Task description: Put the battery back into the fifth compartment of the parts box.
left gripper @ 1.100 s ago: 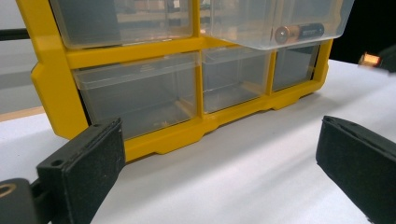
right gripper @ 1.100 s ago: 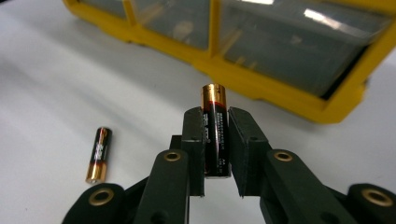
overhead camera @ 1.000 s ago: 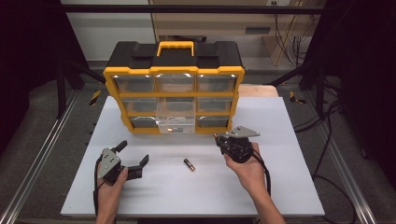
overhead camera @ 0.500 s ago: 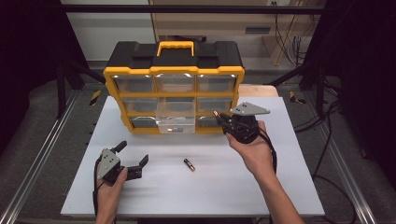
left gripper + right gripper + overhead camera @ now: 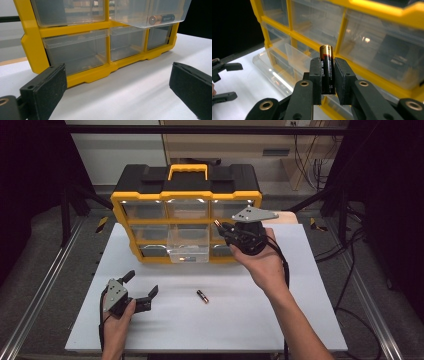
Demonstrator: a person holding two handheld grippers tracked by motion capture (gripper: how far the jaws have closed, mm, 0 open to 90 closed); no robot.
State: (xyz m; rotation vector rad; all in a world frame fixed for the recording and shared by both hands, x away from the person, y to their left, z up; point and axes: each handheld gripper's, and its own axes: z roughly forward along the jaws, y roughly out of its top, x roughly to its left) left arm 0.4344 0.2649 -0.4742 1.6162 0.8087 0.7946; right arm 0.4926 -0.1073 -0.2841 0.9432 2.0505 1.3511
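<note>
Right gripper (image 5: 327,75) pinched a battery (image 5: 327,71) upright before the yellow organizer (image 5: 186,200). Left gripper (image 5: 142,287) rested spread on the table (image 5: 300,320); another battery (image 5: 202,296) lay nearby.

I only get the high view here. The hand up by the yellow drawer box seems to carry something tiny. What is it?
Observer: The right gripper is clamped on a battery, standing upright between its jaws, gold end up.
Operator: And that clear drawer pulled out in the middle, anything inside?
Observer: Yes. The left gripper view shows another battery lying on its side against the front wall of the open drawer.
Operator: Is the other gripper holding something too?
Observer: No. The left gripper is open, jaws wide apart, with only white table between them. It faces the organiser's bottom row.
</note>
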